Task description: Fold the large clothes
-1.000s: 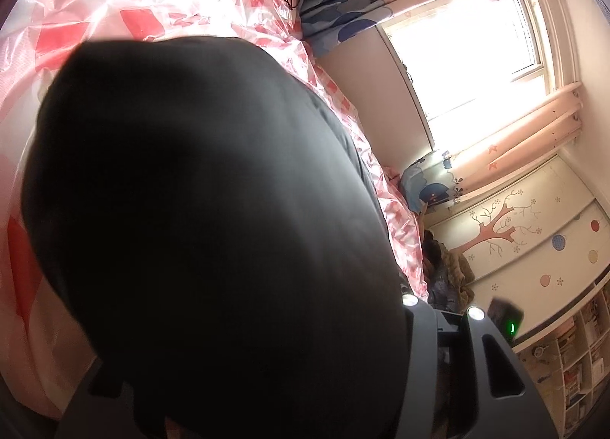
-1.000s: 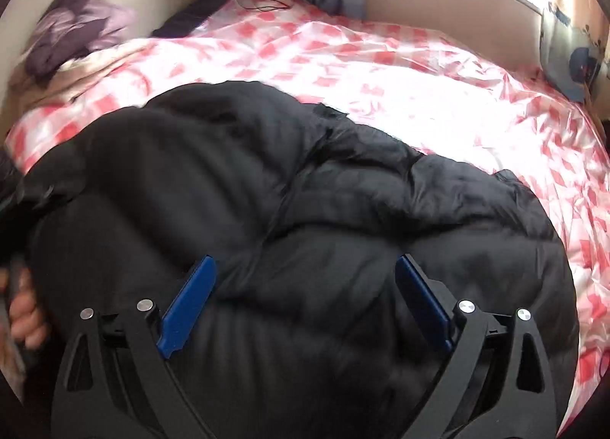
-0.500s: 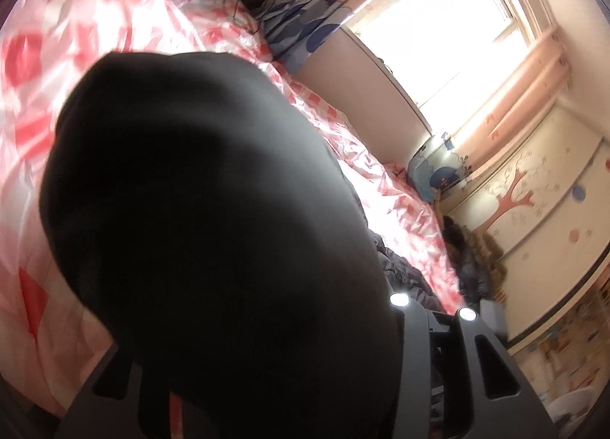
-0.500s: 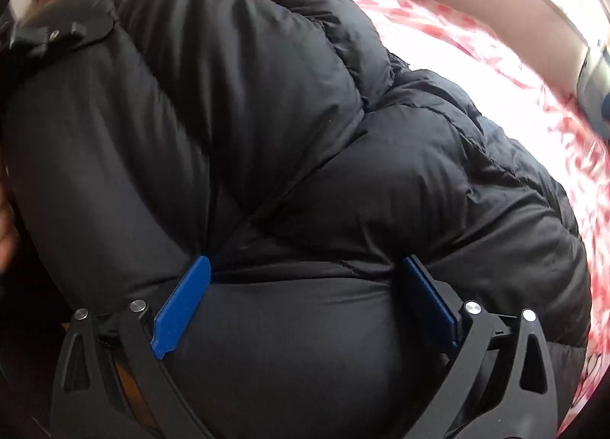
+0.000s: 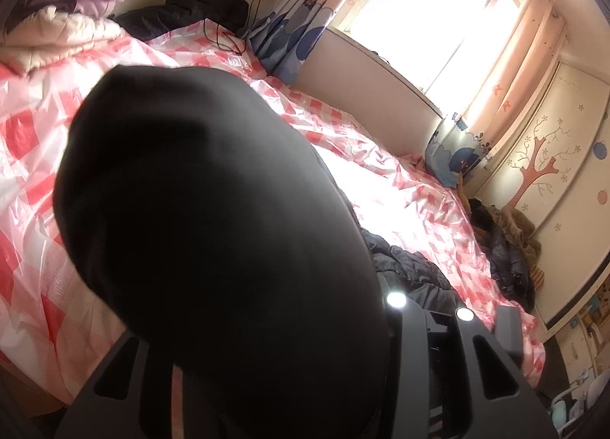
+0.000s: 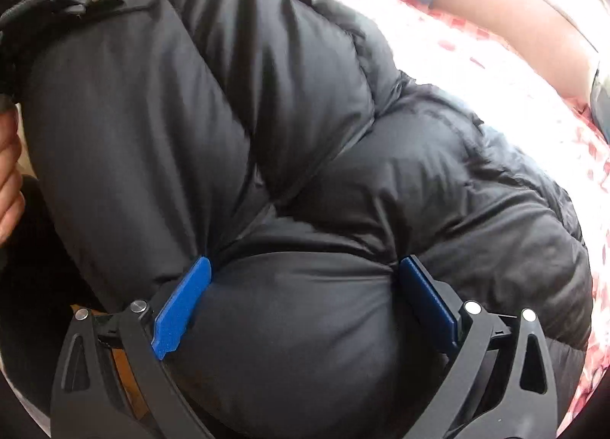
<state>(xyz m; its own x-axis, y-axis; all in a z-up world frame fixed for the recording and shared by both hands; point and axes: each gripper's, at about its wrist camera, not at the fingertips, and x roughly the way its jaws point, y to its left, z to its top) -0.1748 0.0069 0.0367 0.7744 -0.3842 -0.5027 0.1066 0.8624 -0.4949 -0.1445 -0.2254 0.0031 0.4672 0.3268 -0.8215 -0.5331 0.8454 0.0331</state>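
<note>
Your right gripper straddles a bulge of the puffer jacket, one finger on each side, and the jacket lies on the bed cover. Your left gripper sits at the jacket's far left end, cloth filling its jaws. Behind the bed is the window, with a cushion at the bed's right edge.

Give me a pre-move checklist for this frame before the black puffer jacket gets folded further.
1. Right gripper has jacket between its fingers: ok, a puffy section of the black puffer jacket bulges between the blue pads.
2. Right grip firm: cannot tell, the fingers stand wide apart.
3. Left gripper grip: cannot tell, black fabric covers the fingers.
4. Landing space on the pink checkered bed cover: ok, a bare stretch lies beyond the jacket.
5. Charger cable out of the way: ok, at the far corner.
</note>
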